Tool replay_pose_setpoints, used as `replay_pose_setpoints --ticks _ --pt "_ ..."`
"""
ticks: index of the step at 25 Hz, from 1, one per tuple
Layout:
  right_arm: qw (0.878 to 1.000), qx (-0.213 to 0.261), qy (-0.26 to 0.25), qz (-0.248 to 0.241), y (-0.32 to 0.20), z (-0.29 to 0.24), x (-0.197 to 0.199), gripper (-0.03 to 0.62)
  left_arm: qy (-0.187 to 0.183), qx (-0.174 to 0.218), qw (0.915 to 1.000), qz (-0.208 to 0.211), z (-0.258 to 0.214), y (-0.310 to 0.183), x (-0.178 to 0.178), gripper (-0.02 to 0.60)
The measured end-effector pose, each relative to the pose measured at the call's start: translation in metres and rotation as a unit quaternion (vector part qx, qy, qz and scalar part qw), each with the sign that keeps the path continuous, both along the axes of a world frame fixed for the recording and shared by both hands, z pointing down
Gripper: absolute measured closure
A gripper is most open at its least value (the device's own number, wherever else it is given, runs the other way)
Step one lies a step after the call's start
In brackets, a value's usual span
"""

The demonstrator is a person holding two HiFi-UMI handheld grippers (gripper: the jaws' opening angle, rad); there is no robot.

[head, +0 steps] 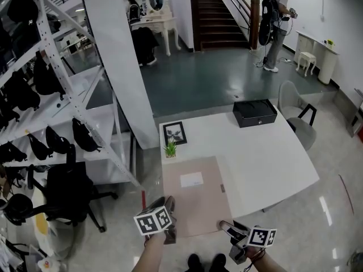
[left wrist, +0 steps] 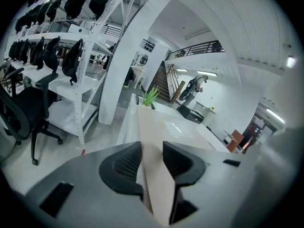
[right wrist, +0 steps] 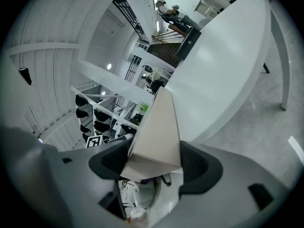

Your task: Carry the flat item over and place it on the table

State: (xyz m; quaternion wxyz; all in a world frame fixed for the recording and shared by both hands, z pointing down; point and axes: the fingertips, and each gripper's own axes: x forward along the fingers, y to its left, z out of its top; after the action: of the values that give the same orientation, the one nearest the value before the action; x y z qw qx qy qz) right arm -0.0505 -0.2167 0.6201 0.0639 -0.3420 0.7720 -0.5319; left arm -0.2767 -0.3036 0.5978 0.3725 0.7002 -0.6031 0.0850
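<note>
Quick status from my end, nearest stuff first. The left gripper had its jaws set fairly wide, one on each side of the near left corner of the flat item, and the pads looked snug on it. The right gripper was clamped on the near right corner the same way, w/ a bit of the item's thickness showing between the jaws. So both were loaded, nothing dropped.

Progress, imo: the carry was basically done. The beige item sat over the near left part of the white table, its white label facing up and its far edge just short of the small plant and the framed picture. The near edge overhung the table edge on my side, though. What was left: push it fully on, settle it, then let go w/ both grippers and back out.

Stuff I couldn't work out: whether the far part was actually resting on the tabletop or hovering just above it, no view gave me that gap. The underside was hidden, and I couldn't tell if it was a folder or a slim box. My forearms were cut off at the bottom of the head view.

Further back: a black box at the far table edge, well clear, and a person by the stairs.
</note>
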Motion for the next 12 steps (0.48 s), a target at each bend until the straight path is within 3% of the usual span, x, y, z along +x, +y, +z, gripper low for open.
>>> replay_pose_setpoints --ticks 12 --pt "1.000 -0.019 0.011 0.000 -0.0044 0.0074 0.0004 0.255 -0.001 0.001 1.0000 -0.003 0.0008 -0.0029 0.0017 0.437"
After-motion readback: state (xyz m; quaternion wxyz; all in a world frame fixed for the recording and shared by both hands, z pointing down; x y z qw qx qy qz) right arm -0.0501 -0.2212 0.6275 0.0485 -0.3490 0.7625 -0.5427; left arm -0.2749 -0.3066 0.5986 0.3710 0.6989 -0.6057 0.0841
